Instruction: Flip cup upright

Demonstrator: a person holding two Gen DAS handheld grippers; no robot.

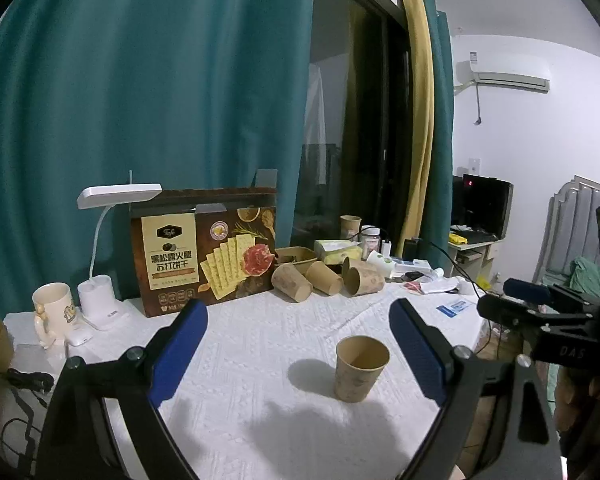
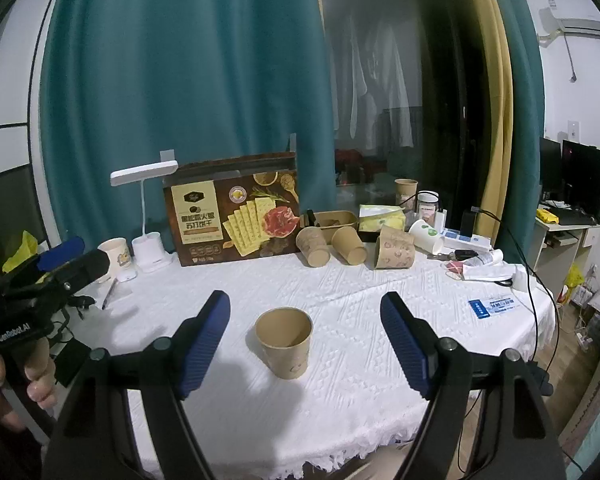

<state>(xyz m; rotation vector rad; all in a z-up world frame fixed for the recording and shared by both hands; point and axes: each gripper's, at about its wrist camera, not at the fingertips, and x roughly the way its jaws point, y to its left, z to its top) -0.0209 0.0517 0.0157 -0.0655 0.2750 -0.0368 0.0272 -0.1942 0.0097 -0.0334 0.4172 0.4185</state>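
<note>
Paper cup [image 2: 284, 342] stood upright at your 12 o'clock on the surface [image 2: 340, 300], left gripper [image 1: 300, 348] and right gripper [image 2: 305, 340] jaws spread, nothing pinched.

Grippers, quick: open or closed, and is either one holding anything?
Left gripper: open, holding nothing.
Right gripper: open, holding nothing; the paper cup stands upright on the table, untouched.

A cracker box [image 2: 232, 210] is standing upright at the back of the white tablecloth [image 2: 340, 400]. A white desk lamp [image 2: 146, 216] and a cream mug [image 2: 114, 254] are sitting just left of the box. Three brown paper cups [image 2: 350, 246] are lying tipped just right of the box. A tissue pack [image 2: 381, 216] is resting further right. A teal curtain [image 2: 180, 60] is hanging behind the box.
</note>
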